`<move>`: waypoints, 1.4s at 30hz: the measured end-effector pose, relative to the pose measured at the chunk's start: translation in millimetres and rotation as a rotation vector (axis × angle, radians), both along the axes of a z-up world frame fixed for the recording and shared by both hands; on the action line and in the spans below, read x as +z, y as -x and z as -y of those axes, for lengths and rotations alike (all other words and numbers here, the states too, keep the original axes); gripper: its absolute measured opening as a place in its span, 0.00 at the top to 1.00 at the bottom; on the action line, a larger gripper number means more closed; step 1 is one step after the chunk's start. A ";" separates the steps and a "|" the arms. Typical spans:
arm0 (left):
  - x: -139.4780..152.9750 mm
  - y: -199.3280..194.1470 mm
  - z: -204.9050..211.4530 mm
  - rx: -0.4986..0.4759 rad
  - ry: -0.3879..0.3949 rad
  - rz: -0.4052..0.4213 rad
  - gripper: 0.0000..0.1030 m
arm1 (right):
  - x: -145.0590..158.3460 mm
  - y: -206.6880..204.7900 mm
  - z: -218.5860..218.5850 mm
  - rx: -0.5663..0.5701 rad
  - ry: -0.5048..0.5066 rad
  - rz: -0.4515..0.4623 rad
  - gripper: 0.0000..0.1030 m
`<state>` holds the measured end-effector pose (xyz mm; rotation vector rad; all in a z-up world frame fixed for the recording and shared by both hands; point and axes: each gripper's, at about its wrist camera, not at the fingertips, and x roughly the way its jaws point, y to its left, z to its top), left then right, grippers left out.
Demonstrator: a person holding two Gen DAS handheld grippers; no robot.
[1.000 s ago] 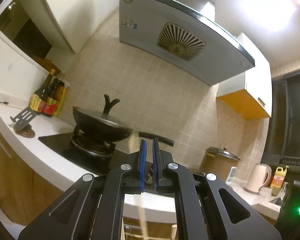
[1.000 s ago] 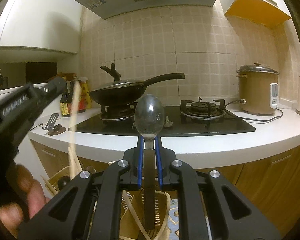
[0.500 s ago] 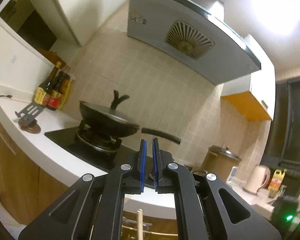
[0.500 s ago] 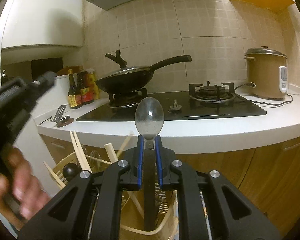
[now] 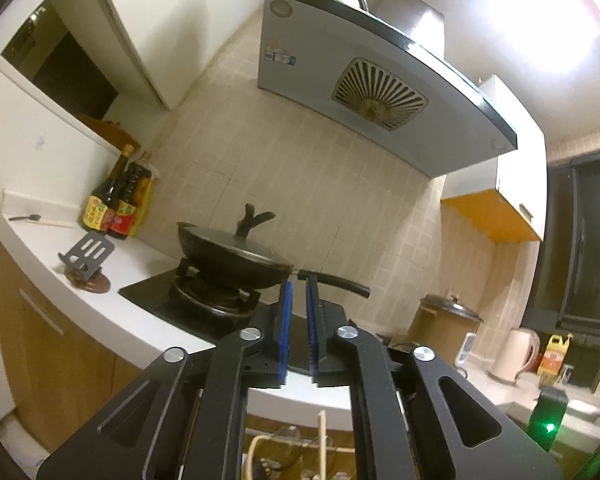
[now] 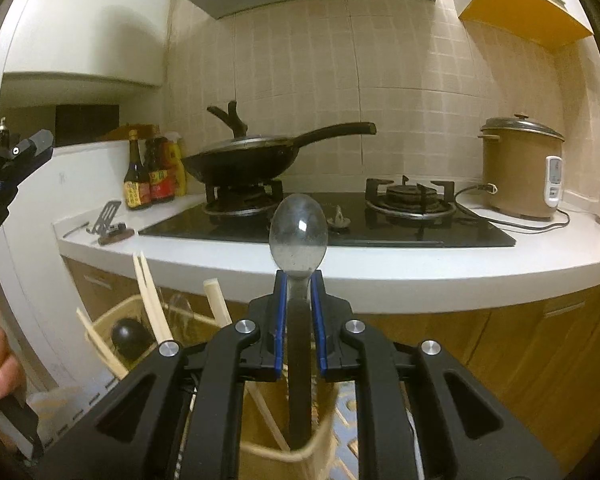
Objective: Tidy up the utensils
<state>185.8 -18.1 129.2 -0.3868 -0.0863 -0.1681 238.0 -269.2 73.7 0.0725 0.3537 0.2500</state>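
Observation:
My right gripper (image 6: pixel 299 276) is shut on a metal spoon (image 6: pixel 298 236). The spoon stands upright, bowl up, with its dark handle reaching down into a beige utensil holder (image 6: pixel 284 436) below the gripper. Wooden chopsticks (image 6: pixel 150 296) and a black-ended utensil (image 6: pixel 130 336) stand in the holder's left compartment. My left gripper (image 5: pixel 298 284) is nearly closed with a narrow gap and holds nothing; it points up at the stove. A chopstick tip (image 5: pixel 321 440) shows below it. The left gripper also shows at the left edge of the right wrist view (image 6: pixel 16 160).
A white counter (image 6: pixel 400 272) carries a black gas hob (image 6: pixel 332 228), a lidded wok (image 6: pixel 244 160), sauce bottles (image 6: pixel 152 180), a phone stand (image 6: pixel 110 220) and a brown rice cooker (image 6: pixel 520 172). A range hood (image 5: pixel 380 92) hangs above. Wooden cabinets stand below the counter.
The right gripper has lowered with the spoon, its handle going into the holder. The left gripper let go of a chopstick, which now stands in the holder, and has risen.

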 end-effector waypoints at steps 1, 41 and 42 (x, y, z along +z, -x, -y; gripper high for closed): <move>-0.9 1.9 -0.8 0.000 -0.008 -0.006 0.77 | 1.0 3.6 2.7 0.002 -0.003 -0.005 0.77; -79.1 141.0 -4.9 0.053 -0.355 -0.305 0.08 | -15.0 206.9 -15.5 -0.158 -0.030 -0.045 0.15; -82.6 138.9 -3.2 0.055 -0.360 -0.310 0.08 | -16.4 208.7 -16.0 -0.163 -0.027 -0.039 0.14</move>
